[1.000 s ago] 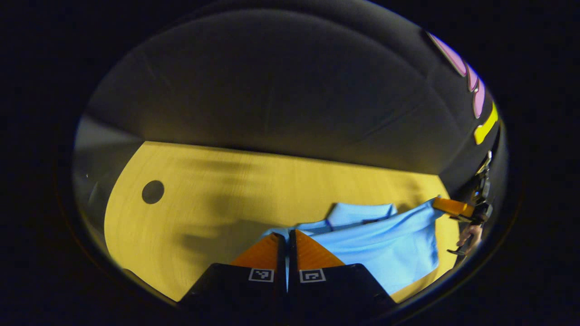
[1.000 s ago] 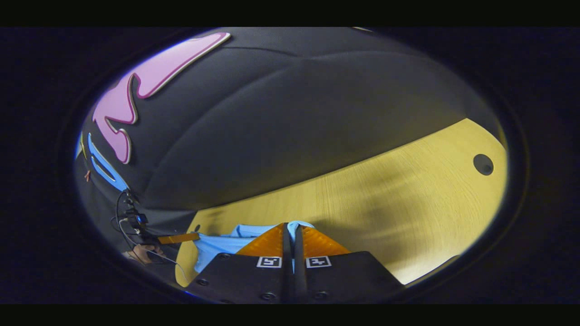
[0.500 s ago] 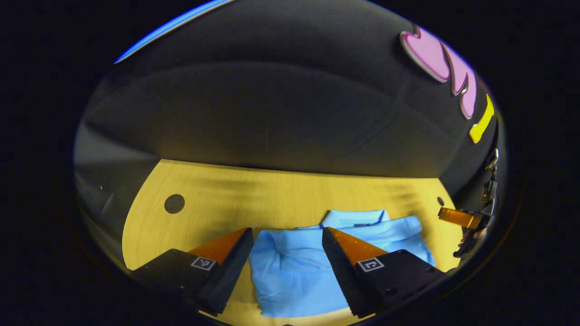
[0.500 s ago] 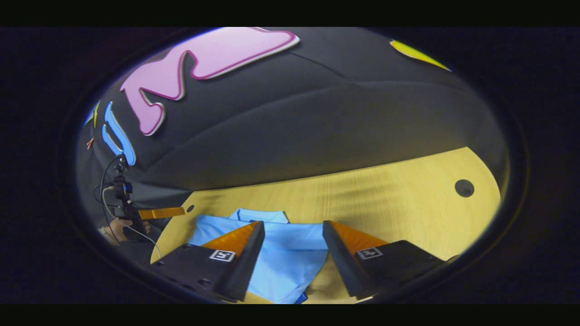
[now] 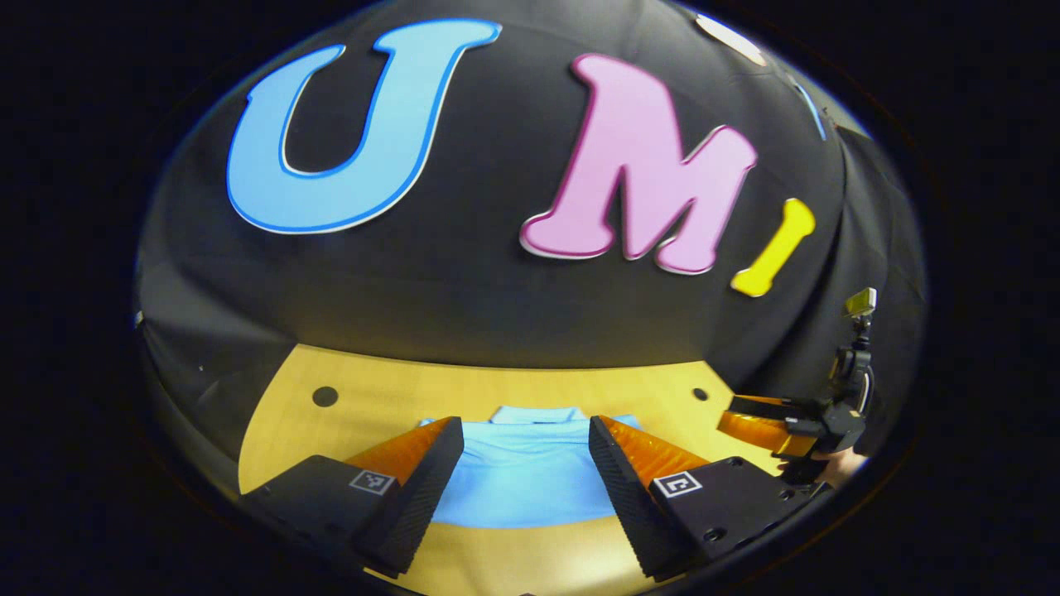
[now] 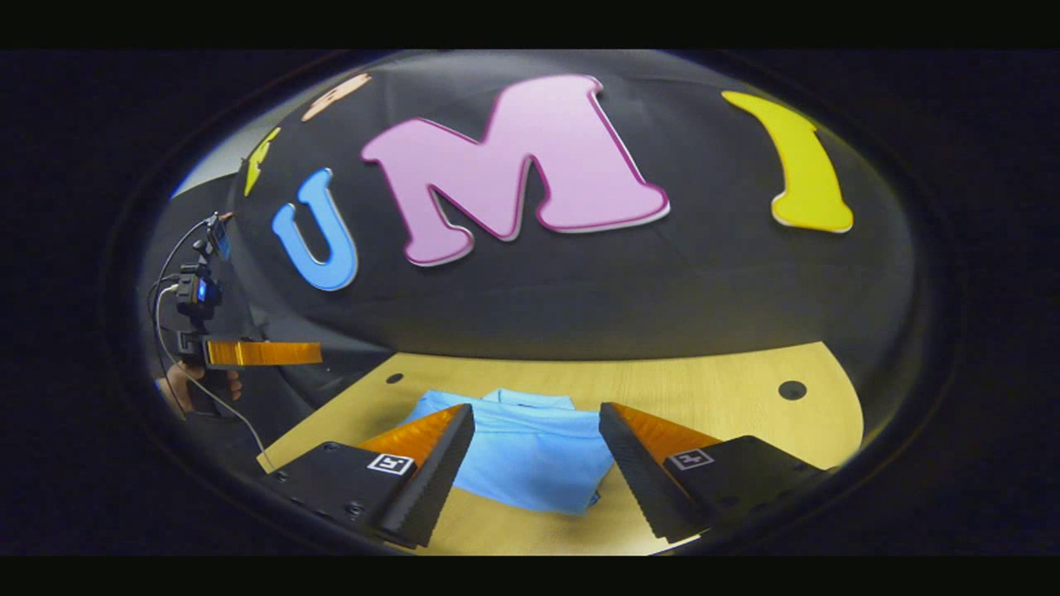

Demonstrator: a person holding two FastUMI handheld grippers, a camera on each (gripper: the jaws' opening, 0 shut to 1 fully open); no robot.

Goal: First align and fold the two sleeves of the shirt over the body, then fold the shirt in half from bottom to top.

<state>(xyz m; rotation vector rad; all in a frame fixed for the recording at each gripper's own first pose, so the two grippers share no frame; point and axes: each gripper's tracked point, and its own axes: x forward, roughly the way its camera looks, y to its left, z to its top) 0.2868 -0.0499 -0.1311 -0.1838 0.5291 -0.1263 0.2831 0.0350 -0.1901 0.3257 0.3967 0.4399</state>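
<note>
Left gripper view: the left gripper (image 5: 524, 463) is held with jaws spread above the folded light-blue shirt (image 5: 522, 488), which lies flat on the wooden desk (image 5: 381, 389). Right gripper view: the right gripper (image 6: 534, 459) is likewise spread over the shirt (image 6: 530, 455), nothing pinched

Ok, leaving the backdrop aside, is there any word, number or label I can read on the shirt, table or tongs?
On the folded light blue shirt: no readable text.
On the yellowish wooden table: none.
On the left tongs and right tongs: square coded markers, which are patterns, not words or numbers.
</note>
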